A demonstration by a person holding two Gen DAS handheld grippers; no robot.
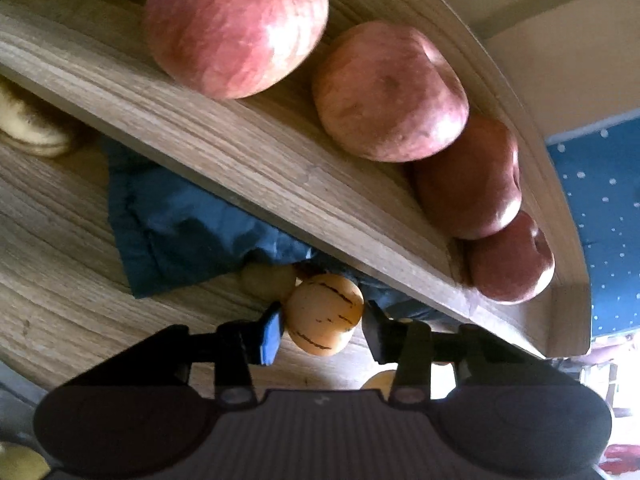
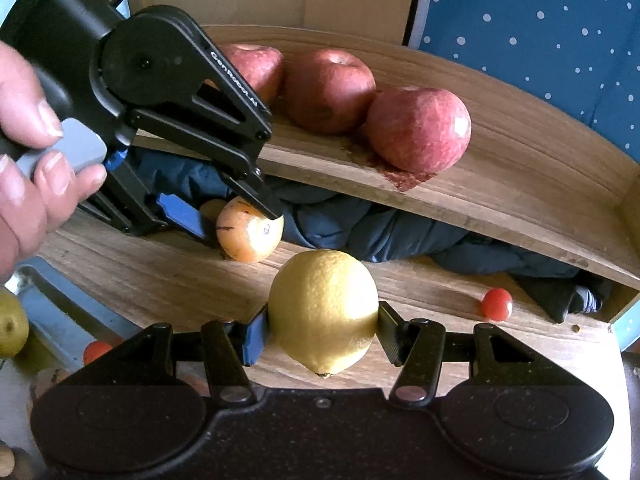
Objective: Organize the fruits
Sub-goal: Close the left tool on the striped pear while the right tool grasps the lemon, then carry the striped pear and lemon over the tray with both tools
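In the left wrist view my left gripper (image 1: 323,326) is shut on a small orange-yellow striped fruit (image 1: 324,308), a pad touching each side. The right wrist view shows the same left gripper (image 2: 240,220) holding that striped fruit (image 2: 250,236) low over the lower wooden shelf (image 2: 160,280), with a hand (image 2: 28,160) on its handle. My right gripper (image 2: 320,336) is shut on a yellow lemon (image 2: 324,308), held in front of the lower shelf. Several red apples (image 1: 236,28) line the upper shelf (image 2: 520,184); three apples (image 2: 418,130) show in the right wrist view.
A dark blue cloth (image 2: 380,232) is bunched between the two shelves. One cherry tomato (image 2: 496,304) lies on the lower shelf, another (image 2: 96,352) at lower left. A yellow-green fruit (image 2: 12,328) sits far left. Bananas (image 1: 28,124) lie left, and a small yellowish fruit (image 1: 268,280) behind the striped one.
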